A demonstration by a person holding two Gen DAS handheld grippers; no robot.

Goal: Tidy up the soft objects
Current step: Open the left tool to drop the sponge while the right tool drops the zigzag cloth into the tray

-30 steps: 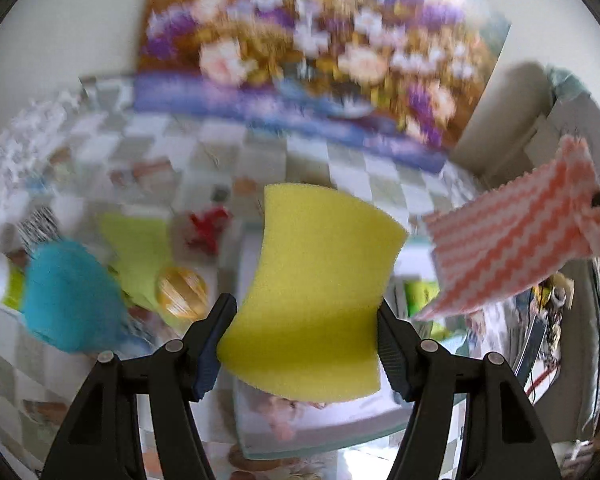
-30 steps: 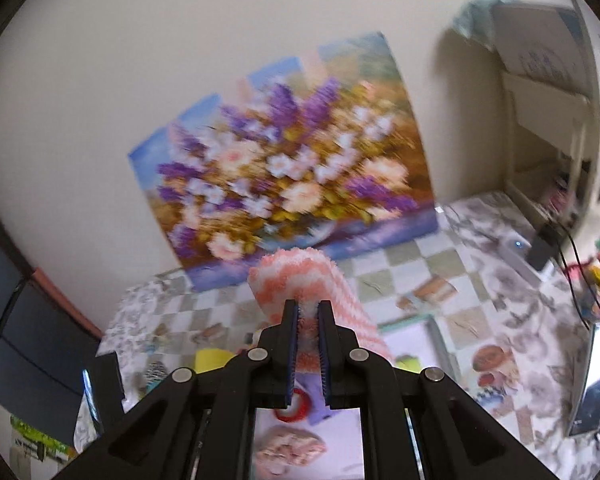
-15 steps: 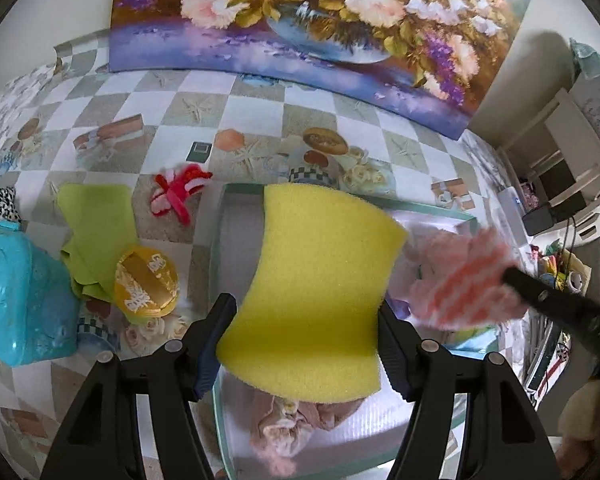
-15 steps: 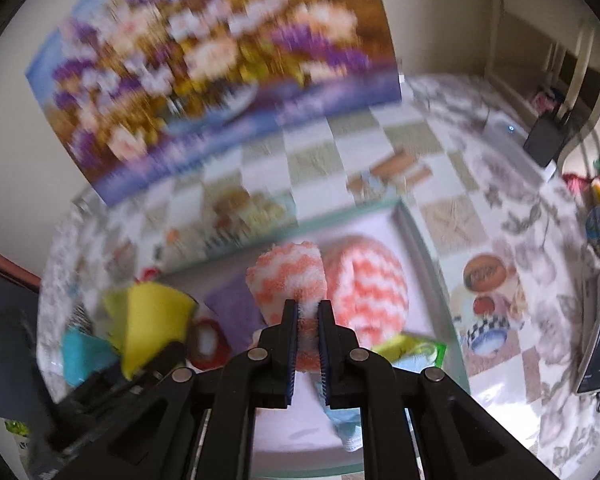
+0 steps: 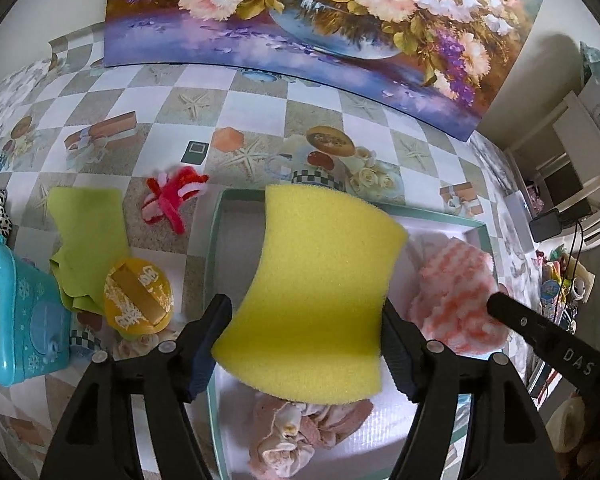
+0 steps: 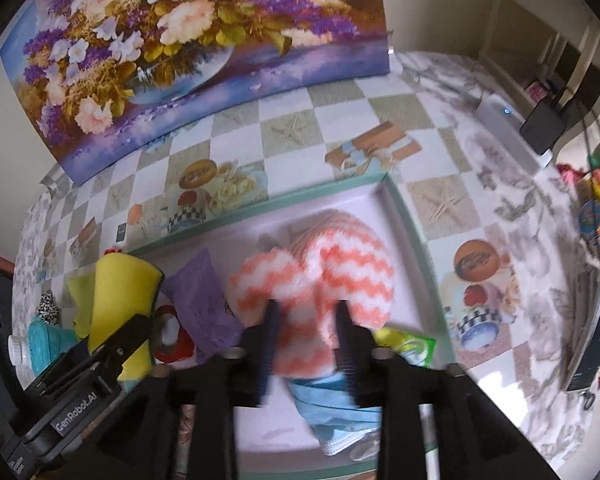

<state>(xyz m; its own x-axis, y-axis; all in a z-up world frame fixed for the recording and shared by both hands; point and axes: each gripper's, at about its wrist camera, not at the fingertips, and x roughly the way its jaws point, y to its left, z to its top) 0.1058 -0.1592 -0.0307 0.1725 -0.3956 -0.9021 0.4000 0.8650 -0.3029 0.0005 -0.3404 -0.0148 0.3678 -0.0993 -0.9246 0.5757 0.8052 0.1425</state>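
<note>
My left gripper point(image 5: 304, 308) holds a yellow sponge point(image 5: 320, 280) by its two sides, just above the left part of a teal-rimmed tray point(image 5: 212, 260). Its jaws are opening, but the pads still touch the sponge. Inside the tray on the right lies an orange-and-white zigzag cloth point(image 6: 340, 264), bunched into a heap. My right gripper point(image 6: 307, 308) is low over that cloth and its jaws are opening. A fold of cloth stands between the fingers without being pinched. The same cloth point(image 5: 452, 292) appears in the left wrist view.
The tray also holds a pink crumpled cloth point(image 5: 292, 436), a purple cloth point(image 6: 204, 300), a blue face mask point(image 6: 336, 412) and a green packet point(image 6: 412, 348). Left of it lie a green cloth point(image 5: 88, 232), a red fuzzy toy point(image 5: 172, 200), a yellow tin point(image 5: 138, 304) and a turquoise box point(image 5: 16, 312).
My right gripper came down into the tray with the zigzag cloth and its jaws parted from fully shut. My left gripper sank toward the tray with the sponge.
</note>
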